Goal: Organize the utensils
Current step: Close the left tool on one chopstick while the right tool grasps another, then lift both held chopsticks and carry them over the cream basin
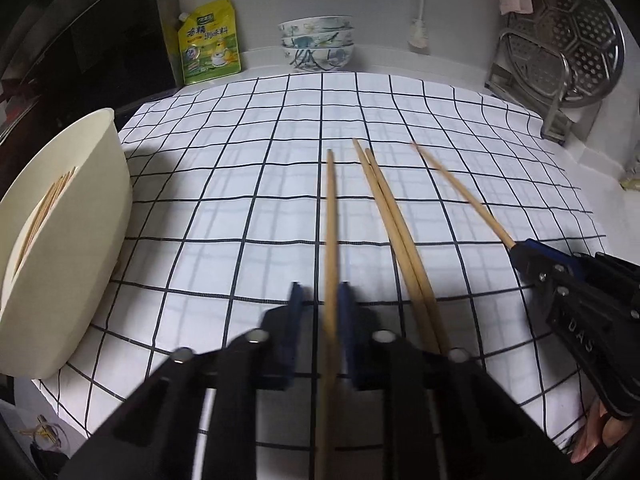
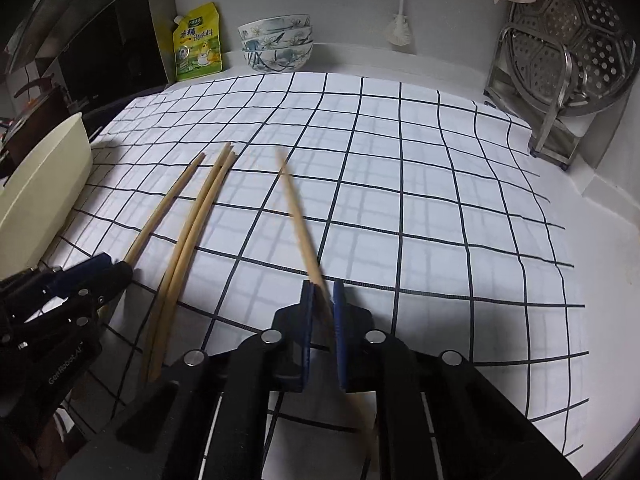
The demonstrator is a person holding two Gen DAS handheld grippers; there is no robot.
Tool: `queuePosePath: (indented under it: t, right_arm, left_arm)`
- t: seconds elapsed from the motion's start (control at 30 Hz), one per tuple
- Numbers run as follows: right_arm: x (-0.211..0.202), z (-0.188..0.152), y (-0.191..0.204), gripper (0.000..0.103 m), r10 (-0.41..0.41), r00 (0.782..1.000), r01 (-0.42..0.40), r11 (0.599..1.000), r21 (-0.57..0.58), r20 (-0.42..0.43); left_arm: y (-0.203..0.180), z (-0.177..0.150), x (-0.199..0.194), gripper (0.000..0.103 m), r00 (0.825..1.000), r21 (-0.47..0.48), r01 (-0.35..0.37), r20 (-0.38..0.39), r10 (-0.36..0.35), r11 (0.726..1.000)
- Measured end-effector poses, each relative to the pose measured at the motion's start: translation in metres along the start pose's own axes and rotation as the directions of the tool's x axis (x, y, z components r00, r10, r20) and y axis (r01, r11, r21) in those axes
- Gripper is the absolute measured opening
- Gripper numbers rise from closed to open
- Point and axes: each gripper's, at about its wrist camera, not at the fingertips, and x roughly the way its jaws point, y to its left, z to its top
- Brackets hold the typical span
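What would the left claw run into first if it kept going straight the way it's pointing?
Probably the checked cloth: the left claw points down at it, with only its own chopstick ahead. Depth is unclear.

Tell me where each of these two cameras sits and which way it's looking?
Left wrist view: sits on the left gripper, looking down its fingers at a chopstick between them; a person's fingers show bottom right.
Right wrist view: sits on the right gripper, closed on another chopstick; no bare hand clearly shows.
Shared: checked cloth, loose chopstick pair, cream tub, stacked bowls, and each other's gripper.
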Motion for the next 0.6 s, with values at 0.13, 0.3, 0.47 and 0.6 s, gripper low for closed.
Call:
queuePosePath:
  t: [0.13,0.3,0.47,0.6]
  right_arm:
    - [-0.004,-0.001,-0.010,0.006,0.047,0.999,-0.048,0.997,0.066,0.011]
    - [-0.015,0.000,-0.014,0.006,0.068,0.997,-0.073,0.991,0.109,0.046]
    - [-0.029,-0.003,-0.011,0.006,0.083,0.994,-0.094,0.985,0.148,0.077]
    - [-0.041,-0.008,-0.006,0.006,0.105,0.989,-0.123,0.977,0.175,0.106]
  left_arm:
    - [0.006,-0.001,-0.002,0.008,1.000,-0.017,0.020,-0.015,-0.021,1.000]
    - [0.013,0.000,-0.010,0.008,0.999,-0.030,0.034,-0.008,-0.034,0.999]
    - [0.013,0.006,-0.025,0.008,0.998,-0.014,0.052,0.019,-0.051,0.999]
    - [0.015,0.007,-0.038,0.008,0.997,-0.002,0.064,0.037,-0.064,0.998]
